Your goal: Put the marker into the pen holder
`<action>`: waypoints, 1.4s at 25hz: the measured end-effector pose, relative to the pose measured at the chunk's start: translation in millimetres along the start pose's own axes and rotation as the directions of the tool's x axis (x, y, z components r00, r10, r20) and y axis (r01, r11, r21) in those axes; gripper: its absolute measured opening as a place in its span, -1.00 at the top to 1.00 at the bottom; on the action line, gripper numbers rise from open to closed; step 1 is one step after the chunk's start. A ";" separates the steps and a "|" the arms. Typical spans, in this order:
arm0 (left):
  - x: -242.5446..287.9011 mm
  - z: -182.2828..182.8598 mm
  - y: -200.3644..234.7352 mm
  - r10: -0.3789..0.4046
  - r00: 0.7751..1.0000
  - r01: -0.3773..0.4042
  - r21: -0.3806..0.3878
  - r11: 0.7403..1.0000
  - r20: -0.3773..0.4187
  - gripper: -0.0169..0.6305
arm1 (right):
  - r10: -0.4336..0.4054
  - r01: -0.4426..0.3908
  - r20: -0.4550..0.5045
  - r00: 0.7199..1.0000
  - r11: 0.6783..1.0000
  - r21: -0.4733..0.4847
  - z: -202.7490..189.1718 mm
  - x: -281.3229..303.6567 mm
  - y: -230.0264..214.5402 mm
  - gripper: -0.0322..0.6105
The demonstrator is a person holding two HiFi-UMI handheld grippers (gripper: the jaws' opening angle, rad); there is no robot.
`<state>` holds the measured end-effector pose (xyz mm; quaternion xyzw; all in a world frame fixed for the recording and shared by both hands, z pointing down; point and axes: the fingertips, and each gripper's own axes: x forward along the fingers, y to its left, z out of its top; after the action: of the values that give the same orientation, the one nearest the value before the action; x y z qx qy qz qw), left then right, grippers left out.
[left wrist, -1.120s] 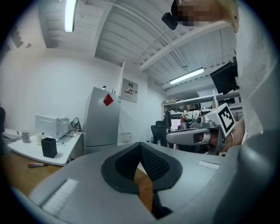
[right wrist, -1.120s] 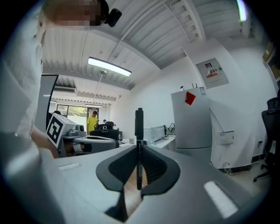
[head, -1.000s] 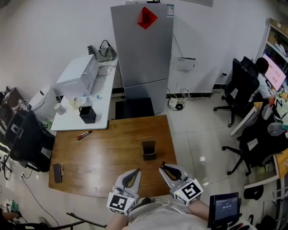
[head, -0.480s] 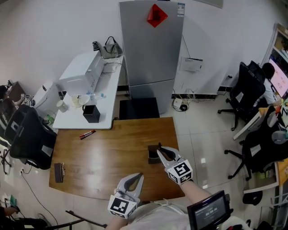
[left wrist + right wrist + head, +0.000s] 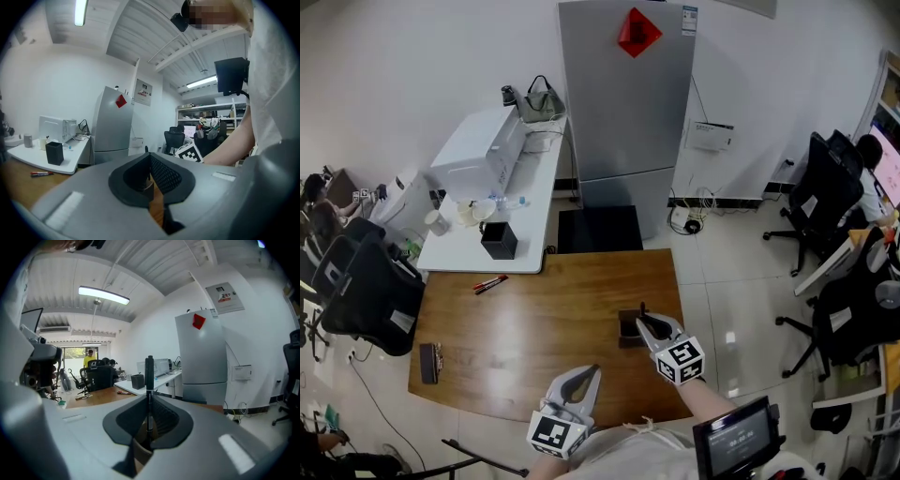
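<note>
The right gripper [image 5: 650, 326] is clenched on a slim black marker [image 5: 149, 373], held upright between its jaws (its lower end is hidden behind the pads). In the head view the marker hangs just at the 3 o'clock edge of the dark square pen holder [image 5: 625, 330] on the brown wooden table [image 5: 534, 319]; whether it is inside I cannot tell. The left gripper [image 5: 589, 373] sits at the holder's 7 o'clock, jaws closed on nothing. Two red pens [image 5: 490, 283] lie well apart at 10 o'clock.
</note>
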<state>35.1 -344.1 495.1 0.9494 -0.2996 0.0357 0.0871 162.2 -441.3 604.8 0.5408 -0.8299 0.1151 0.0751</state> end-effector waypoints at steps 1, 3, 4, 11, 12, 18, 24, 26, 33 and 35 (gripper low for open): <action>-0.4 -0.1 2.4 0.005 1.000 -0.005 0.000 1.000 -0.004 0.90 | -0.007 0.007 -0.002 1.000 1.000 0.016 -3.5 1.8 -1.8 0.80; -1.9 -3.4 8.0 0.015 1.000 -0.015 -0.001 1.000 -0.009 0.90 | -0.021 0.022 -0.015 1.000 0.999 0.029 -12.1 5.5 -3.4 0.80; -2.7 -6.0 10.6 0.018 1.000 -0.018 -0.002 1.000 -0.011 0.90 | -0.028 0.029 -0.024 0.999 0.999 0.025 -16.9 7.3 -3.6 0.80; -0.9 -7.0 16.9 0.025 0.999 -0.025 -0.007 1.000 -0.020 0.90 | -0.039 0.041 -0.075 0.996 0.999 0.027 -43.1 13.2 -8.6 0.83; -0.8 -7.4 17.1 0.026 0.999 -0.026 -0.009 1.000 -0.021 0.90 | -0.038 0.041 -0.070 0.997 0.998 0.040 -44.0 12.9 -8.7 0.83; 3.5 -6.4 19.3 0.018 1.000 -0.019 -0.010 1.000 -0.022 0.90 | -0.018 0.023 -0.057 0.998 0.997 0.077 -43.7 13.5 -5.9 0.49; 8.1 -9.9 18.1 -0.001 1.000 0.001 -0.003 1.000 -0.019 0.90 | -0.018 0.020 -0.047 0.999 0.998 0.055 -35.3 1.3 -5.0 0.16; 10.1 -8.8 17.5 -0.005 1.000 0.005 0.000 1.000 -0.018 0.90 | -0.022 0.023 -0.016 1.000 0.999 0.046 -21.0 -4.8 -4.5 0.16; 19.2 -9.7 17.0 0.006 1.000 -0.006 0.018 1.000 -0.010 0.90 | -0.085 0.084 0.054 0.995 0.996 0.015 18.1 -52.1 -1.9 0.79; 21.8 -10.7 16.1 0.008 1.000 -0.008 0.012 1.000 -0.008 0.90 | -0.096 0.095 0.061 0.994 0.995 0.015 22.3 -63.1 0.3 0.89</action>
<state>43.5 -367.4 510.6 0.9485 -0.3029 0.0419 0.0825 187.4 -391.7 567.6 0.5836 -0.8043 0.0995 0.0515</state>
